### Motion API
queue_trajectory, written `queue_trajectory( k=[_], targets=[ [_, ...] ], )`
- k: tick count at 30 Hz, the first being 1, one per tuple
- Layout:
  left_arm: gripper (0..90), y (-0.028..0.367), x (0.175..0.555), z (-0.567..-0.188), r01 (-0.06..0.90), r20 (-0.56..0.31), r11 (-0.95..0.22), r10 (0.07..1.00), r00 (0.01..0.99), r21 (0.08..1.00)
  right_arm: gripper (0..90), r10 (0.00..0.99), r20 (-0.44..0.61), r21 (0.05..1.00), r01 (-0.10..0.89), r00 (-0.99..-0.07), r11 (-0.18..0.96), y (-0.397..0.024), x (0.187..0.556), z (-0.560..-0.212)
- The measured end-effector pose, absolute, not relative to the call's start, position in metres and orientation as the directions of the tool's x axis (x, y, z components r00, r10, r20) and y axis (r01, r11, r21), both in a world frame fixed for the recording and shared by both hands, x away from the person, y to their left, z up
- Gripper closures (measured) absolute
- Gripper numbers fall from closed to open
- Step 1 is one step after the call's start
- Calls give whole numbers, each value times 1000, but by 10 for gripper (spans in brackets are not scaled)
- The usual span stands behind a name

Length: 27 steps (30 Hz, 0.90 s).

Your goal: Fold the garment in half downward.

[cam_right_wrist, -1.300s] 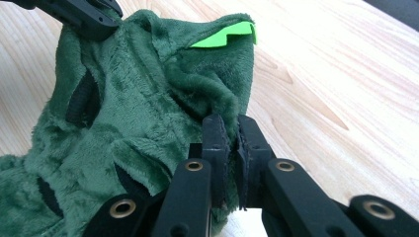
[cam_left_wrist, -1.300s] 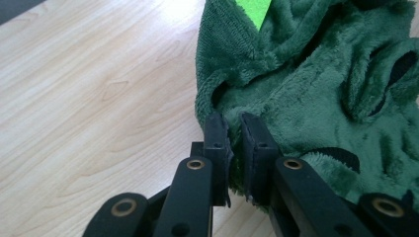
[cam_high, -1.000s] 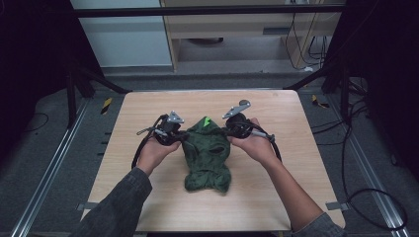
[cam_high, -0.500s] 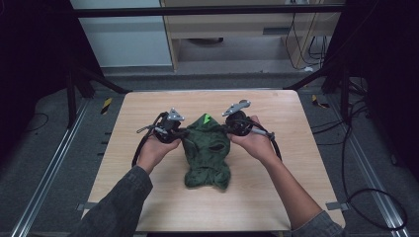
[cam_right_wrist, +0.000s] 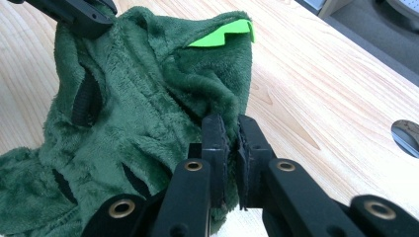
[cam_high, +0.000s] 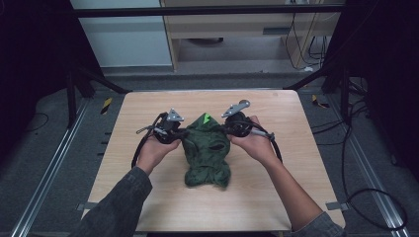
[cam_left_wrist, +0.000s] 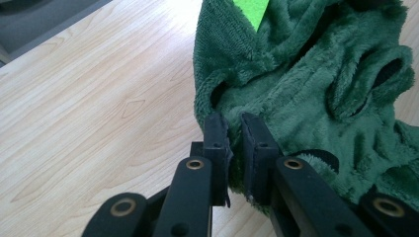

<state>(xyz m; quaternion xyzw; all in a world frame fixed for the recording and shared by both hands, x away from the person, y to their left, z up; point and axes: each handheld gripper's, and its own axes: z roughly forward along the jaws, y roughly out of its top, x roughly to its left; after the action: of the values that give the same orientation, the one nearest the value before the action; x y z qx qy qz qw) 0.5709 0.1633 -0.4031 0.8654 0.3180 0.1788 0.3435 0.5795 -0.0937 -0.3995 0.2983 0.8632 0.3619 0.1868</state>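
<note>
Pale wooden table [cam_high: 148,197] fills the frame's centre, where a green fleece garment [cam_high: 207,153] lies spread, pinched at its upper left edge by the closed left gripper [cam_high: 184,134] and upper right by the closed right gripper [cam_high: 226,129], apparently to keep it taut for straightening.

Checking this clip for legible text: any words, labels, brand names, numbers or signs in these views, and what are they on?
None can be read.
The green fleece garment carries a bright green tab, but the tab is plain, with no print.
The left gripper and right gripper show bare black jaws and screws, unmarked.
The wooden table bears only grain.
Yellow-and-black striped tape lies on the floor, a marking without letters.
</note>
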Motion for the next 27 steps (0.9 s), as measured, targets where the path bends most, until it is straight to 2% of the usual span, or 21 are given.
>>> queue_trajectory(
  k=[27],
  targets=[
    [820, 165, 552, -411, 406, 100, -571, 657, 747, 713, 835, 622, -134, 747, 334, -771, 574, -95, 556, -406]
  ],
)
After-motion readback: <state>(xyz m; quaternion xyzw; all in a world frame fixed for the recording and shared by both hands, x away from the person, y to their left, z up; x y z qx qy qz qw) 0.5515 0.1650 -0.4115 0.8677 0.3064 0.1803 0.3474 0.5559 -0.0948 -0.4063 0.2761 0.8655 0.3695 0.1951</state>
